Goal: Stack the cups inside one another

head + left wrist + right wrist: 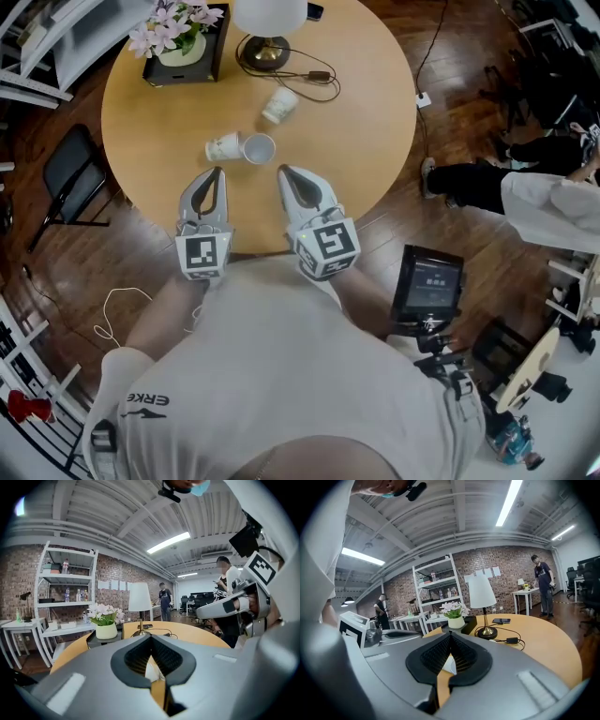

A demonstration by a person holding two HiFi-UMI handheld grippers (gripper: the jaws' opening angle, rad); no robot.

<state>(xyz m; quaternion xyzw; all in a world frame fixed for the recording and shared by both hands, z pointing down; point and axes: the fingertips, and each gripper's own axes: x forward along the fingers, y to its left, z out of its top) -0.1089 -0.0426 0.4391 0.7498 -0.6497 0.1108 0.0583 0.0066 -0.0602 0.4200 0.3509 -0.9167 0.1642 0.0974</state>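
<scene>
Three white paper cups are on the round wooden table point(375, 141). One cup point(223, 147) lies on its side. Just right of it, a second cup point(260, 148) stands upright with its mouth open. The third cup point(279, 105) lies tipped farther back. My left gripper point(217, 172) is shut and empty over the table's near edge, its tip just short of the lying cup. My right gripper point(283, 172) is also shut and empty, close to the upright cup. In each gripper view, a bit of white cup point(151, 670) point(449, 664) shows past the closed jaws point(151, 637) point(450, 635).
A lamp point(268, 17) with a cable and adapter point(319, 75) stands at the table's far side. Beside it is a flower pot on a black tray point(183, 42). A black chair point(70, 178) sits to the left, a screen on a stand point(429, 281) to the right. A person point(525, 192) sits beyond.
</scene>
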